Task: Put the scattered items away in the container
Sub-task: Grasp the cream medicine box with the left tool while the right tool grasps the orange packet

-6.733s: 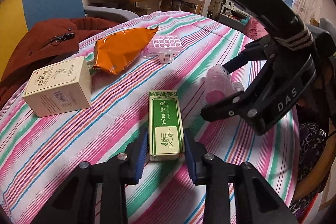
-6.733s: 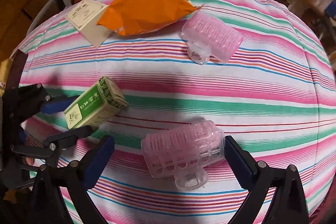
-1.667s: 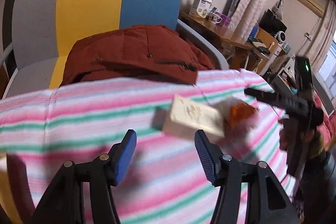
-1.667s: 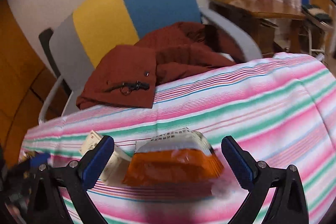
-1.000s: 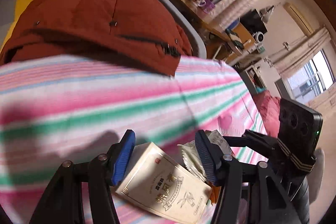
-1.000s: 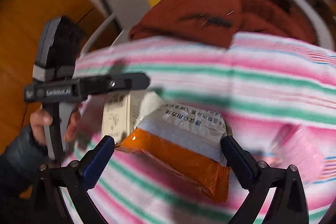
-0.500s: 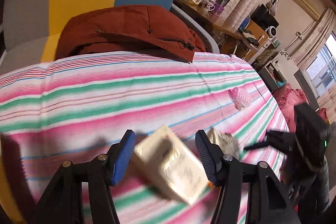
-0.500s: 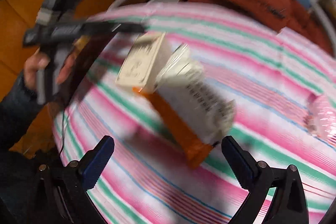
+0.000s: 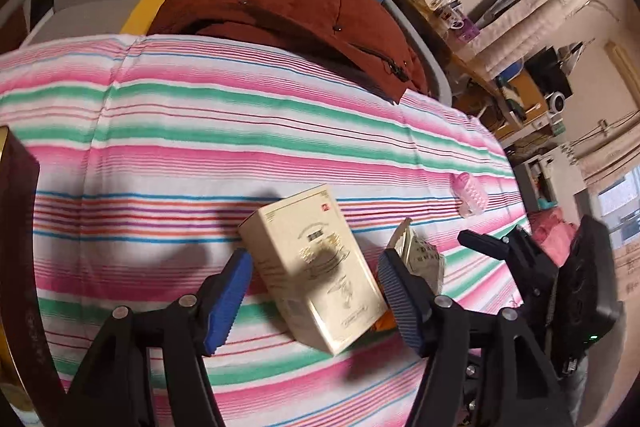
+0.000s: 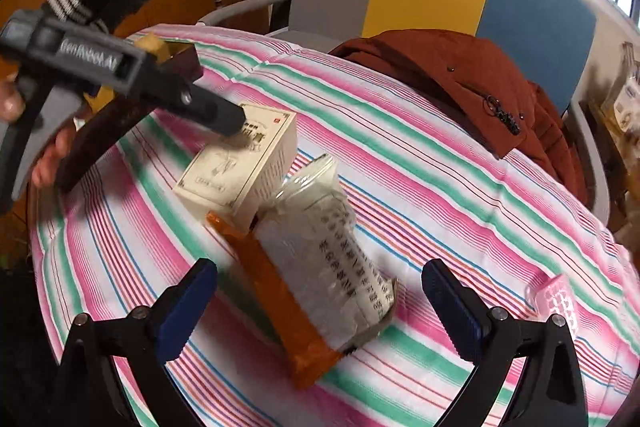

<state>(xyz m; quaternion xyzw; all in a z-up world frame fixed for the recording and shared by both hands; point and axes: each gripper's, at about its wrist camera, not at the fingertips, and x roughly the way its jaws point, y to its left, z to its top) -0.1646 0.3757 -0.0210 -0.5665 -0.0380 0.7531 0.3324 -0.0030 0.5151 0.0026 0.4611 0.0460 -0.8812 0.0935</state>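
Left gripper [image 9: 314, 291] just opened wider, straddling cream cardboard box [image 9: 316, 267] on striped counter [image 9: 200, 131], pads clear. Box looks light, stiff; I'd pinch long sides. Right gripper [image 10: 320, 307] wide open over crinkly orange-and-clear packet [image 10: 320, 275].

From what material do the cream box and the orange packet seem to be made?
Cream box: most likely thin cardboard with a slightly glossy print; its edges are sharp and its faces flat. Orange packet: apparently soft plastic film, shiny and wrinkled, clear at one crimped end. It leans against the box on the striped cloth.
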